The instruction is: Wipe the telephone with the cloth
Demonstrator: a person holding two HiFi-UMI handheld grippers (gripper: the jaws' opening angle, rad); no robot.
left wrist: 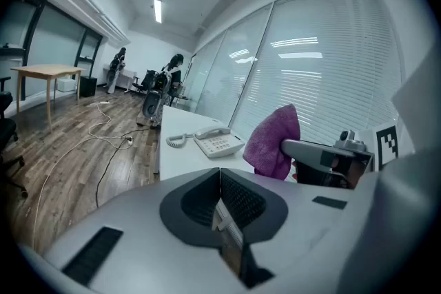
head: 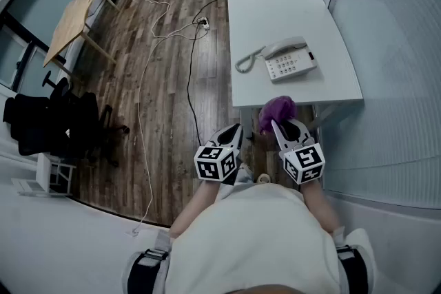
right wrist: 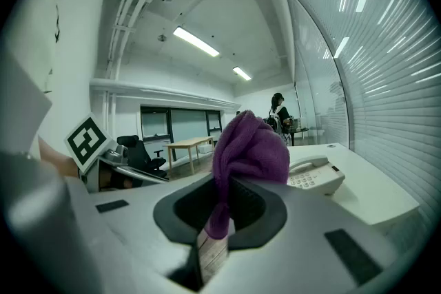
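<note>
Inspecting the head view, we find the telephone (head: 289, 60) right of centre in the upper half of the frame. It sits on the white table (head: 275, 10) with its handset on the cradle and its coiled cord trailing toward the left of the picture. Both grippers sit lower in the frame, at the table's near edge and well apart from the telephone, so no wiping contact has been made.

The right gripper (head: 282, 122) is clamped on the purple cloth (head: 278, 109). In its own view only a narrow tail of fabric passes between the jaws, and the bulk bunches above them. The left gripper (head: 236, 129) has its jaws pressed together with nothing between them, and it points toward the table from the left of the cloth.

Risks noted, in our judgement:
- The hold on the cloth looks slight. Drag across the keypad could pull the tail out of the jaws and leave the cloth on the table.
- The bunched cloth hides the jaw tips, so hard plastic may meet the telephone before the fabric does.
- The telephone appears light and nothing steadies it. A firm stroke could slide it toward the table edge or lift the handset off its cradle.
- The cord loop lies beside the set, and a sweep toward the left of the frame could snag it.

We recommend light pressure and using the empty left gripper to brace the base.
</note>
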